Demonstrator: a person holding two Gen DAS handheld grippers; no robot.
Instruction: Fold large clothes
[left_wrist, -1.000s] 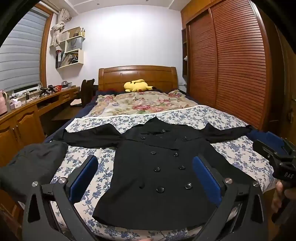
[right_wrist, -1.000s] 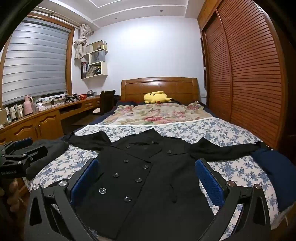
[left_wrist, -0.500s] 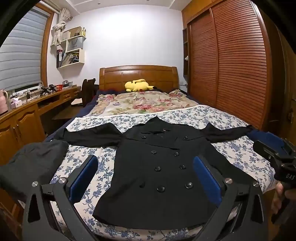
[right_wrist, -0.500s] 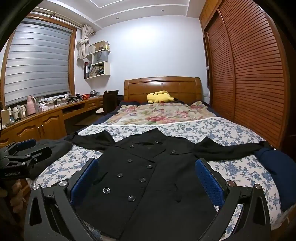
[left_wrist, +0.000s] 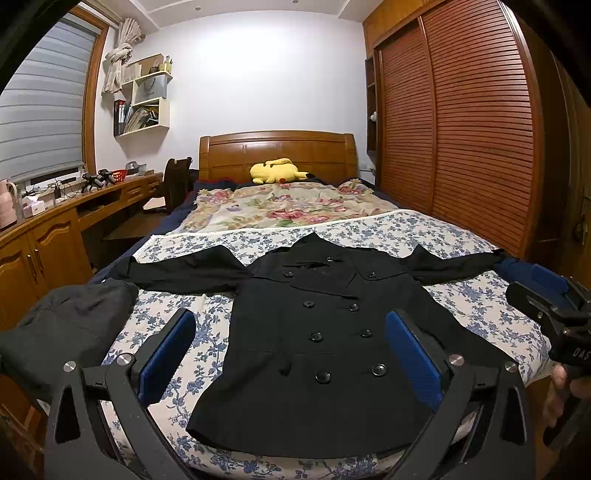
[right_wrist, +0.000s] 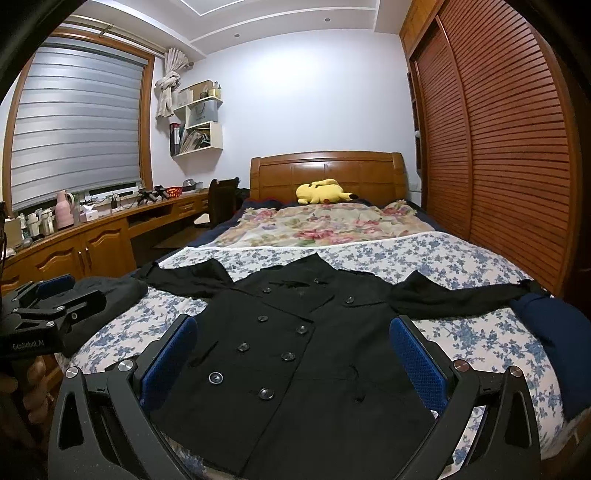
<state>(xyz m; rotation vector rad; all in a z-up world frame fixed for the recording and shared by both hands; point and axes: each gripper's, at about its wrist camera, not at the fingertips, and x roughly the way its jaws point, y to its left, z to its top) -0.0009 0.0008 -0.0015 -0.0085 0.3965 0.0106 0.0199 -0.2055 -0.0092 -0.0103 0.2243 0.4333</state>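
Note:
A black double-breasted coat (left_wrist: 321, 332) (right_wrist: 295, 354) lies flat and face up on the bed, both sleeves spread out to the sides. My left gripper (left_wrist: 291, 354) hovers open above the coat's lower half, blue pads wide apart, nothing between them. My right gripper (right_wrist: 295, 354) is open too, held over the coat's hem near the foot of the bed. Each gripper shows at the other view's edge, the right gripper (left_wrist: 550, 306) and the left gripper (right_wrist: 48, 314), with a hand below.
The bed (left_wrist: 461, 295) has a blue-flowered sheet and a floral quilt (left_wrist: 288, 206) farther back, with a yellow plush toy (left_wrist: 277, 170) at the headboard. A dark grey garment (left_wrist: 66, 325) lies at the left corner, a navy one (right_wrist: 554, 332) at the right. Wardrobe doors on the right, desk on the left.
Both views have tilted up slightly, the right one more. The coat has not moved and both grippers stay open.

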